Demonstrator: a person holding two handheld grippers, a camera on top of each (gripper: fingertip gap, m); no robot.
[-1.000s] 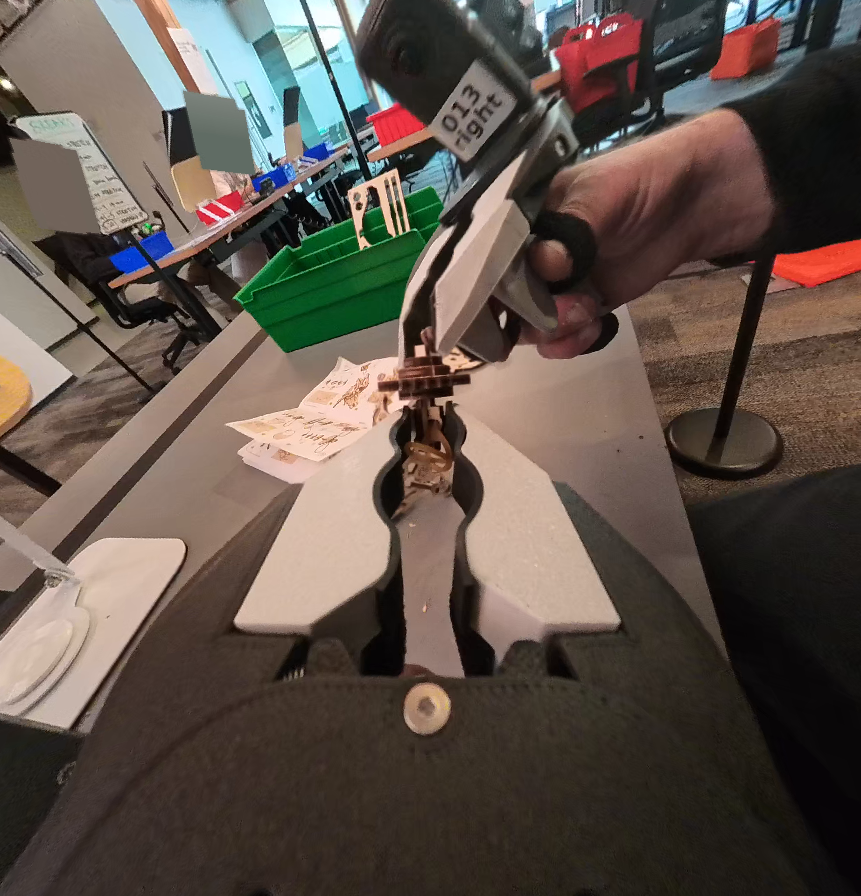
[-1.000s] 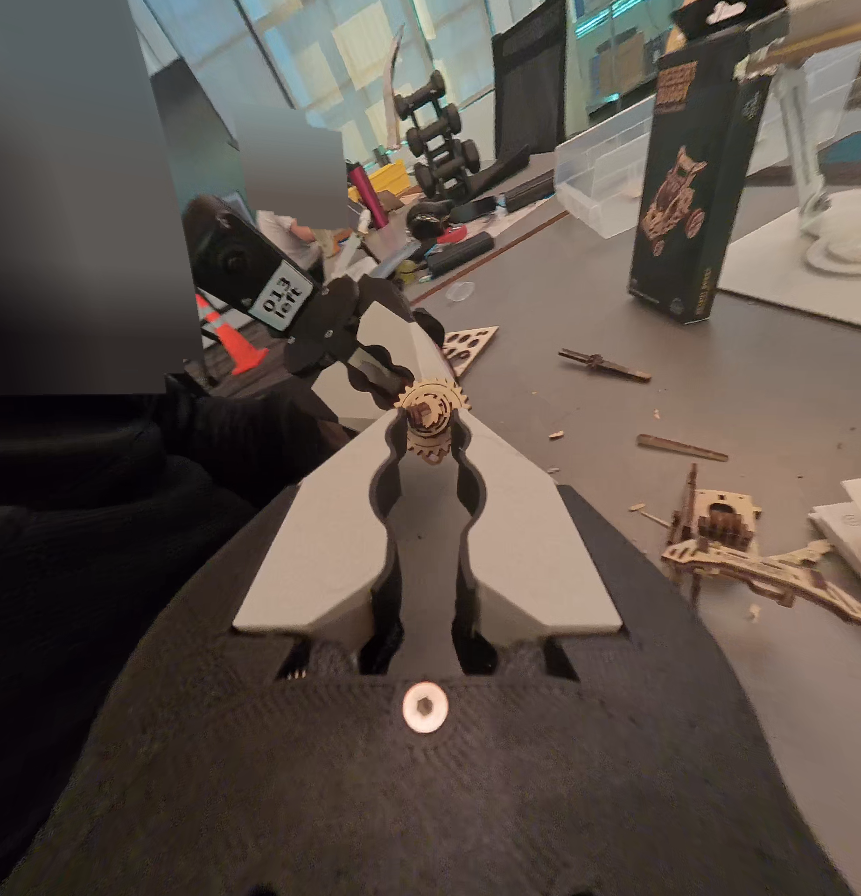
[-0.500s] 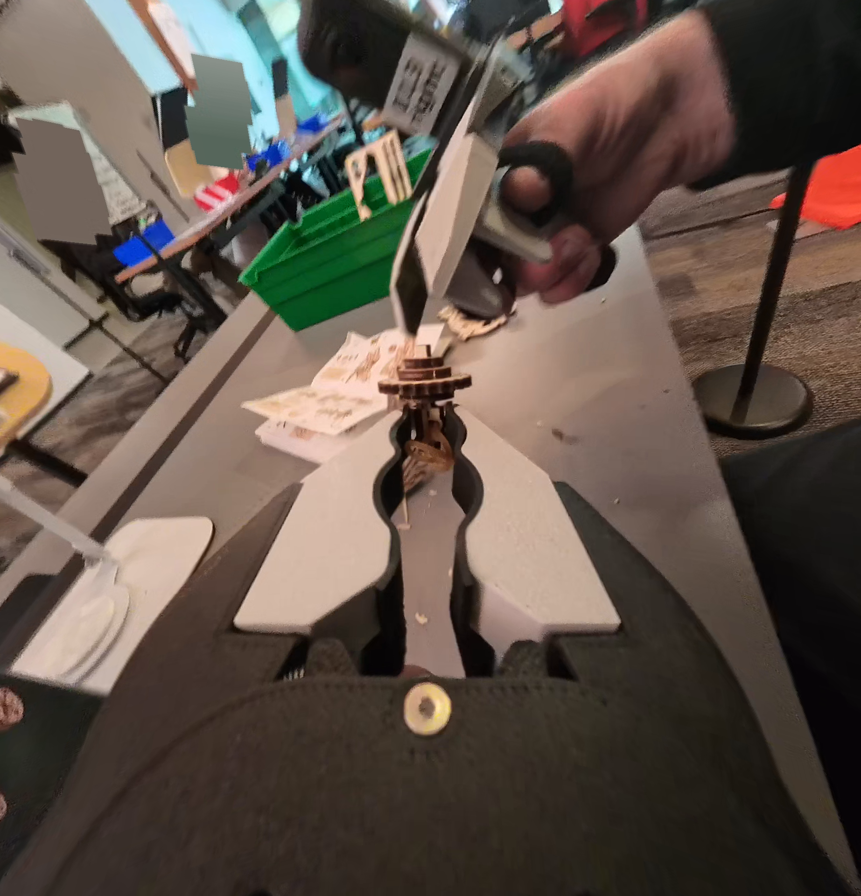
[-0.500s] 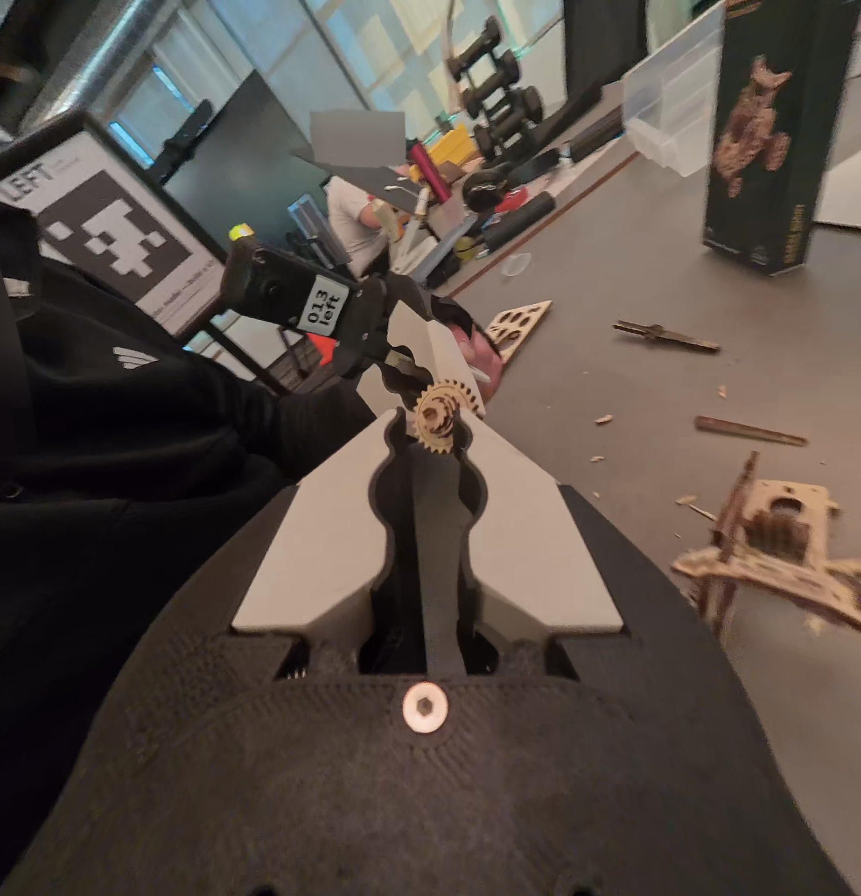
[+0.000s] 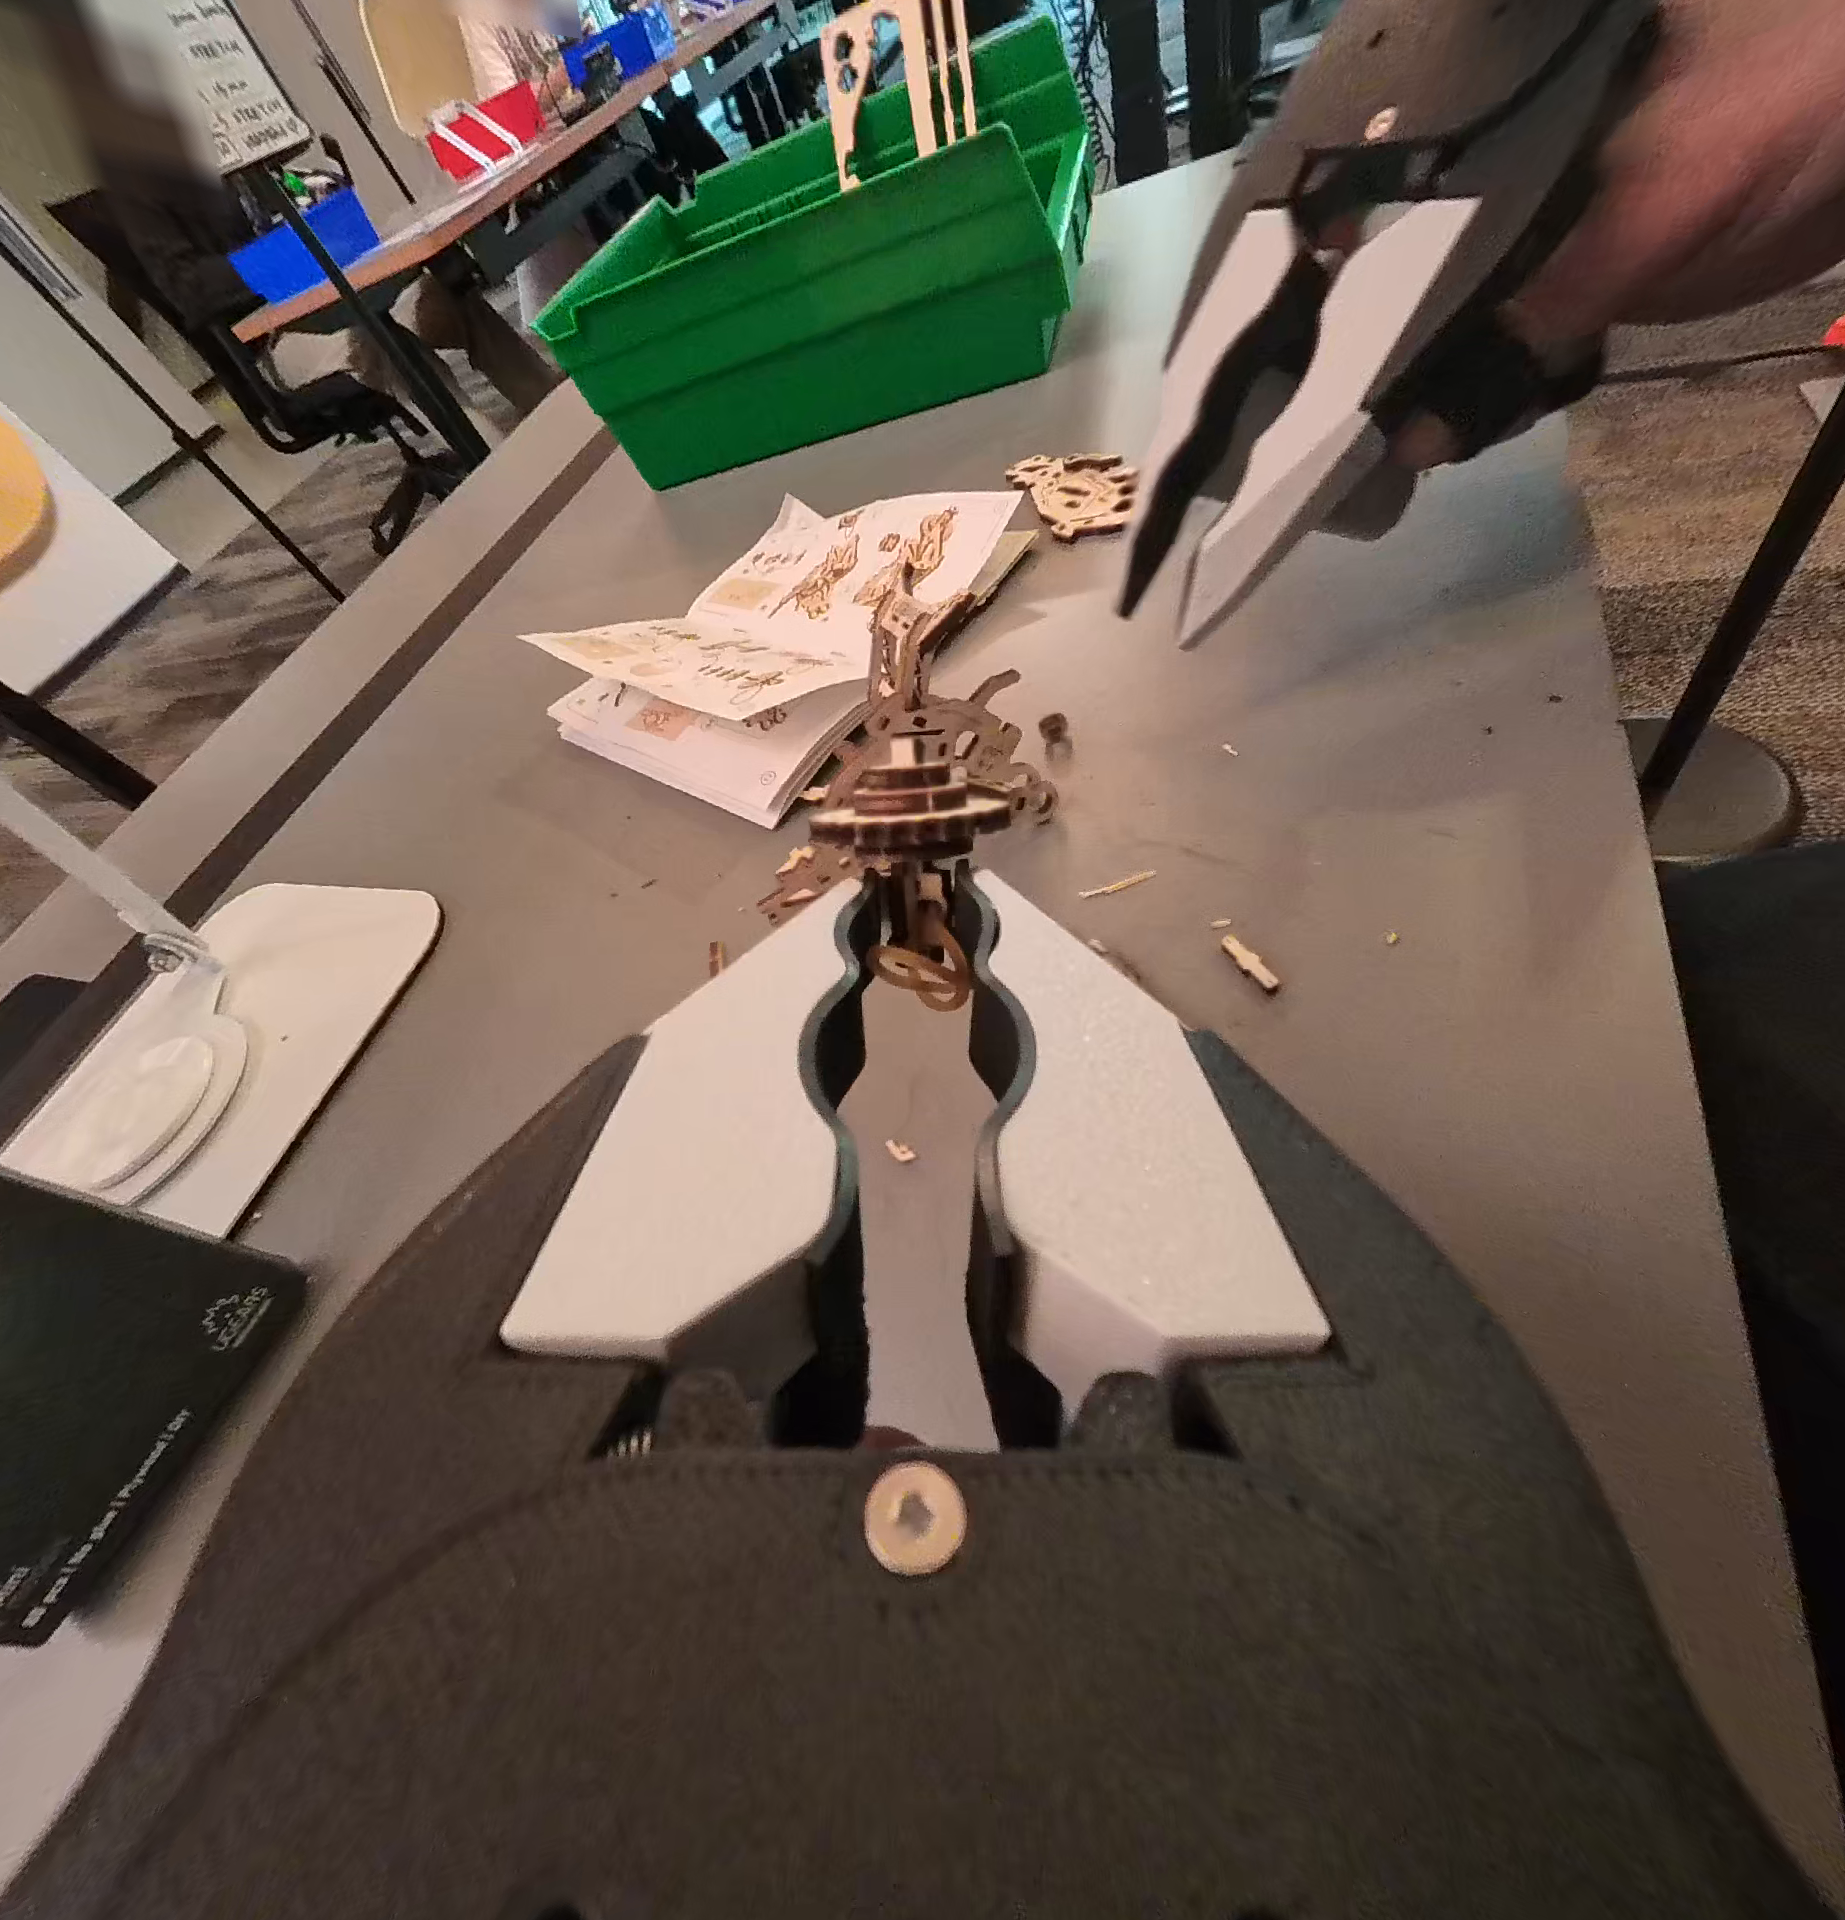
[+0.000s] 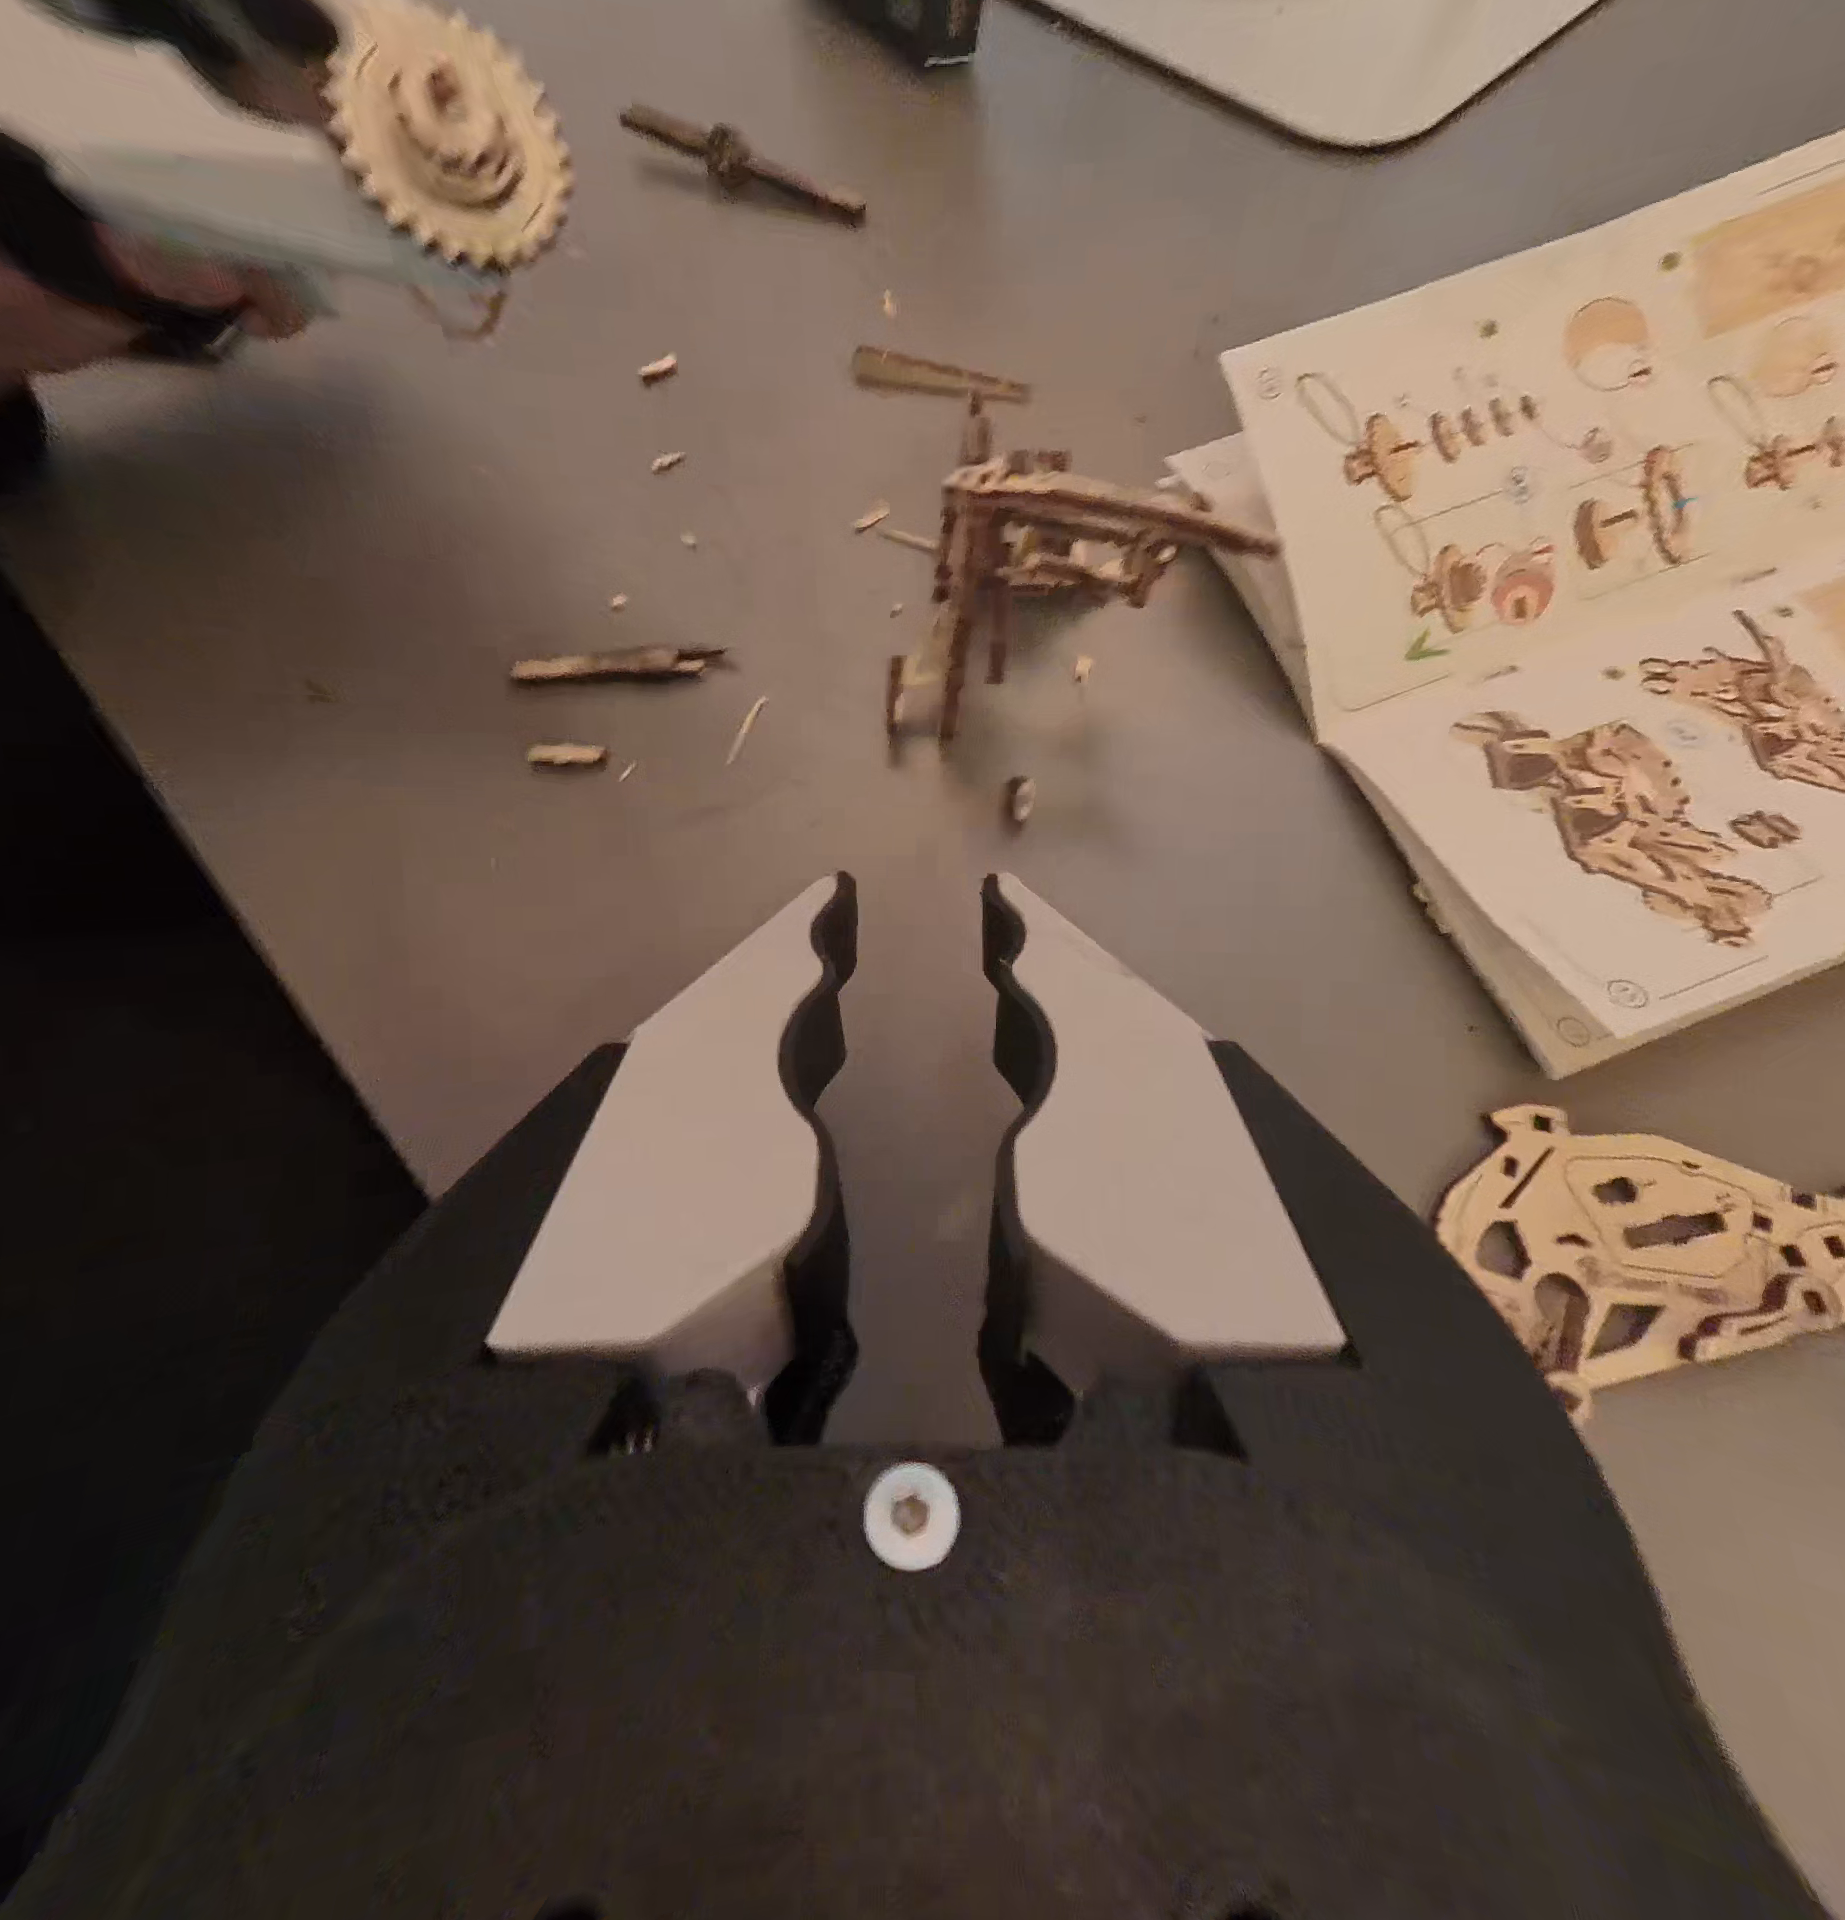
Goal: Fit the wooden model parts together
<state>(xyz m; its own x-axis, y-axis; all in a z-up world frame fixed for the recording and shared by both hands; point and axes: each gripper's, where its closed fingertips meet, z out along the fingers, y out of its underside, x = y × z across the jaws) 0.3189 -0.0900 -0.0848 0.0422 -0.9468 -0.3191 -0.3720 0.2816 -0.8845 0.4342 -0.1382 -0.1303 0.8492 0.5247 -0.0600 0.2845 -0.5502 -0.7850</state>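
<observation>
Grey table under me | one open instruction booklet | one half-built wooden frame beside it | my right gripper parted, empty | my left gripper pinching gear assembly

We see the left gripper only as a blur in the right wrist view, cut off by the left edge. The toothed wooden wheel it holds is smeared too. In the left wrist view, the hand runs off the top corner, and the dark box is cut by the left edge. The wood bits are too small to tell apart.
</observation>
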